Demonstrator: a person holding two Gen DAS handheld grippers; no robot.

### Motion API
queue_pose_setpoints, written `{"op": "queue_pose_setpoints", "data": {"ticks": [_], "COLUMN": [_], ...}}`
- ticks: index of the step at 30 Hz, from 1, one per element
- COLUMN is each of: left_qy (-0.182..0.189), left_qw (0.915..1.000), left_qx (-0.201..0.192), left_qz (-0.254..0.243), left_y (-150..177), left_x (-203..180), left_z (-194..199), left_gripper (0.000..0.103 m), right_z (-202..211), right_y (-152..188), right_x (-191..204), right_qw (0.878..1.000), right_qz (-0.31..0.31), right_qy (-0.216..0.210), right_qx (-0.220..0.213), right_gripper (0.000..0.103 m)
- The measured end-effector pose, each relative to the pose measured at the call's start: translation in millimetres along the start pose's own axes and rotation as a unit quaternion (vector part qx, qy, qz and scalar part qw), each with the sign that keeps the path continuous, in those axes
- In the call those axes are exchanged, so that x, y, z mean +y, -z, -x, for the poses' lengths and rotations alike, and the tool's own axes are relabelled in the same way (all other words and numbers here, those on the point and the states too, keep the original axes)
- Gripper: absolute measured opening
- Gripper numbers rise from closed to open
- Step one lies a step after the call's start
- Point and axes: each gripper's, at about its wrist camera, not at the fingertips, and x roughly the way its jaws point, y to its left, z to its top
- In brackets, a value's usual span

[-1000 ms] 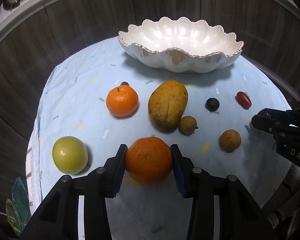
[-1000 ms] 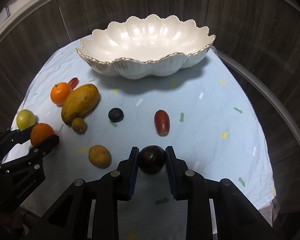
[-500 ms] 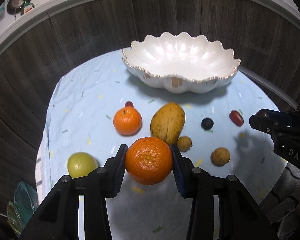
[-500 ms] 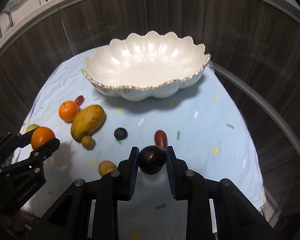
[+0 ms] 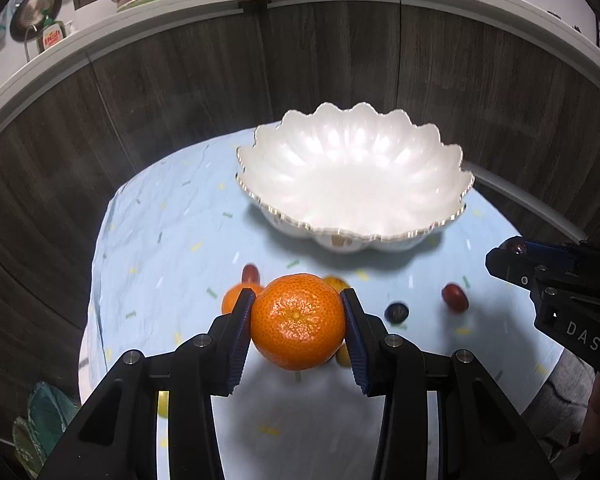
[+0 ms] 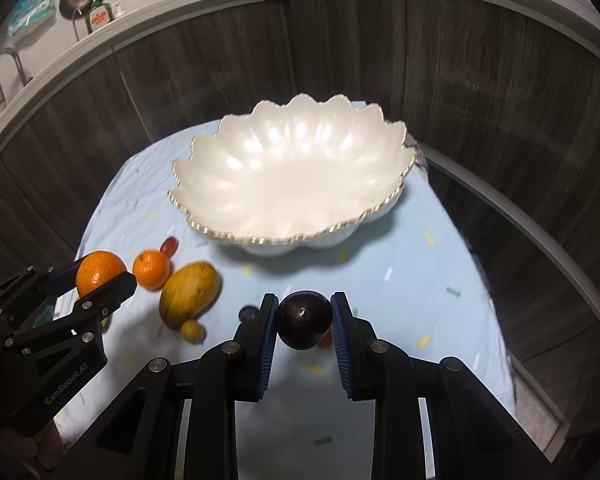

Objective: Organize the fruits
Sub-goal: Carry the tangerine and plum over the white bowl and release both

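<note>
My left gripper (image 5: 298, 316) is shut on an orange (image 5: 298, 322) and holds it well above the table, short of the white scalloped bowl (image 5: 352, 182). My right gripper (image 6: 303, 320) is shut on a dark plum (image 6: 303, 314), also raised, in front of the bowl (image 6: 296, 180). The bowl is empty. On the blue cloth lie a second orange (image 6: 151, 269), a mango (image 6: 189, 294), a small brown fruit (image 6: 192, 330), a blueberry (image 5: 396, 312) and a red oblong fruit (image 5: 455, 297). The left gripper with its orange also shows in the right wrist view (image 6: 100, 272).
The round table with the pale blue cloth (image 5: 160, 248) stands against dark wood panels (image 5: 180, 100). A counter with pans and bottles (image 5: 48, 36) runs above them. A small red fruit (image 6: 169, 246) lies behind the second orange. A yellow-green fruit (image 5: 163, 404) is partly hidden under my left gripper.
Both grippers rose from the table and moved forward toward the bowl, each still holding its fruit. The bowl now looks closer and is seen more from above.
</note>
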Motion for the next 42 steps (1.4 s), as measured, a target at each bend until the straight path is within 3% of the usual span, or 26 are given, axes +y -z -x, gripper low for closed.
{"op": "queue_pose_setpoints", "data": {"ticks": [16, 34, 42], "left_qy": [0.018, 0.030, 0.031], "left_qw": [0.9998, 0.9995, 0.9990], "left_qx": [-0.002, 0.007, 0.031], "left_qz": [0.006, 0.007, 0.013], "left_y": [-56.5, -91.4, -93.5], "left_x": [2.6, 7.4, 9.2], "left_z": [-24.4, -73.5, -97.1], "left_gripper": [0.042, 0.042, 0.042], "right_z": [-12.9, -61.6, -80.6], "right_y": [-62.5, -90.6, -96.3], "right_x": [-10.3, -28.6, -35.2], "right_qw": [1.000, 0.999, 0.999], "right_qz": [0.007, 0.008, 0.001], "right_qy": [0.010, 0.037, 0.045], "right_qx": [-0.027, 0.000, 0.022], "right_gripper": [0.028, 0.028, 0.028]}}
